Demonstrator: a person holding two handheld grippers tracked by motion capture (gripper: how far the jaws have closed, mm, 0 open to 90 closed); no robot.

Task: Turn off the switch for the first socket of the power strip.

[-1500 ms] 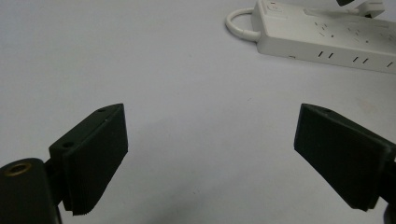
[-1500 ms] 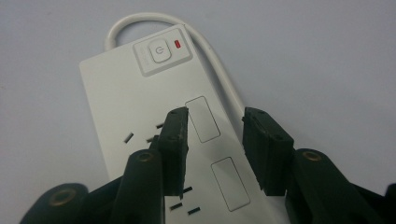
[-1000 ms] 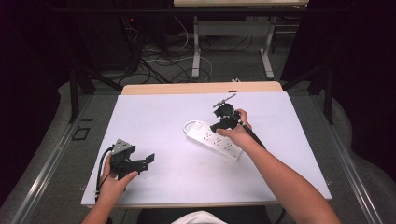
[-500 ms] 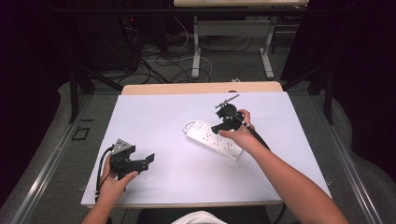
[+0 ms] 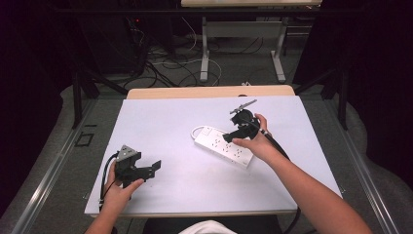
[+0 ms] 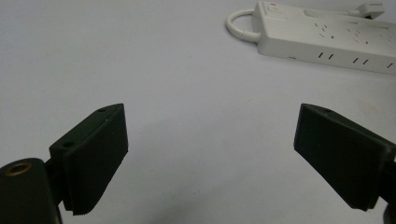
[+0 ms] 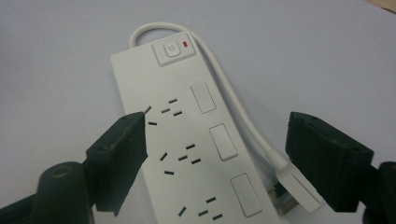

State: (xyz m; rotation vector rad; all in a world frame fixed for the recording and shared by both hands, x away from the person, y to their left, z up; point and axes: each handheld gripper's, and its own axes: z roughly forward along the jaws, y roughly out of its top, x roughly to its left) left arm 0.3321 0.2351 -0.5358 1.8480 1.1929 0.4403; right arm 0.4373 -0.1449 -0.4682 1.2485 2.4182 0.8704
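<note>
White plastic power strip with looped cord is laid near the centre of the pale table. Right gripper is held spread wide over it, gripping nothing. Left gripper is rested near the front left corner, likewise spread and empty.

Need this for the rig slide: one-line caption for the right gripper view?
Open right gripper poised over a white power strip, whose cord loops back to a plug lying alongside.

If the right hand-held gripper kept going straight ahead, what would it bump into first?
Most likely the white power strip: the right hand-held gripper points down at it with jaws open, its plug near one jaw.
</note>
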